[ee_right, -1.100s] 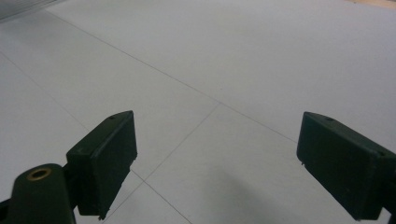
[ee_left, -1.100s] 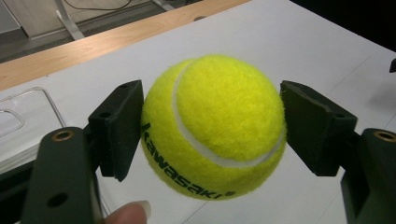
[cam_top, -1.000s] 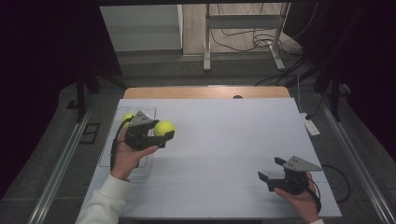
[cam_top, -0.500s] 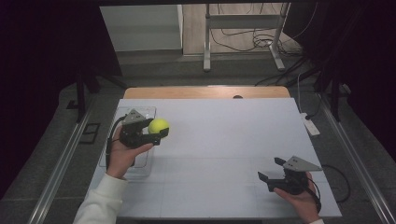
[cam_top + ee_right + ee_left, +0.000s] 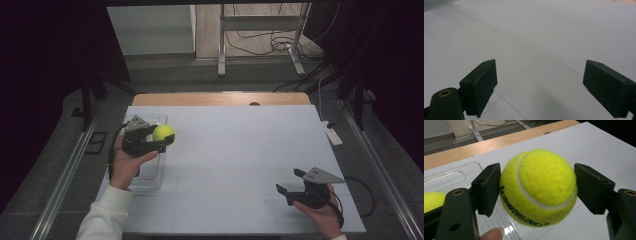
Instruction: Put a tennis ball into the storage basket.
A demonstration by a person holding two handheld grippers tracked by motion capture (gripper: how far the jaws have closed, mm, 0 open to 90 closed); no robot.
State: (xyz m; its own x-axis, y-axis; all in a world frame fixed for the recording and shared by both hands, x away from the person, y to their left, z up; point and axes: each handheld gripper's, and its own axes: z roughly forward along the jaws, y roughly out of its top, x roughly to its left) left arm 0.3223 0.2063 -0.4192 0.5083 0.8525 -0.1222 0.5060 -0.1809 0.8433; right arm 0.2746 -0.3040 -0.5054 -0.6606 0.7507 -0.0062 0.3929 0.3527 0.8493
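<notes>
A yellow tennis ball [image 5: 163, 132] with black lettering hangs just above the table's left side, held level between the two black pads of my left gripper [image 5: 161, 136]. In the left gripper view the ball [image 5: 541, 182] bulges between both pads of that gripper [image 5: 537, 188], which press on its sides. It hovers over the right edge of a clear plastic tray [image 5: 150, 172]. A second yellow ball [image 5: 431, 200] lies in the tray. My right gripper [image 5: 290, 181] rests low at the near right, open, with bare table between its fingers [image 5: 544, 87].
The white table top [image 5: 240, 145] has a wooden strip [image 5: 215, 98] along its far edge. A white power strip [image 5: 331, 134] lies off the right edge. Dark floor and metal rails flank both sides.
The left gripper has drifted a little left and away with the ball, closer over the tray. The right gripper has stayed in place.
</notes>
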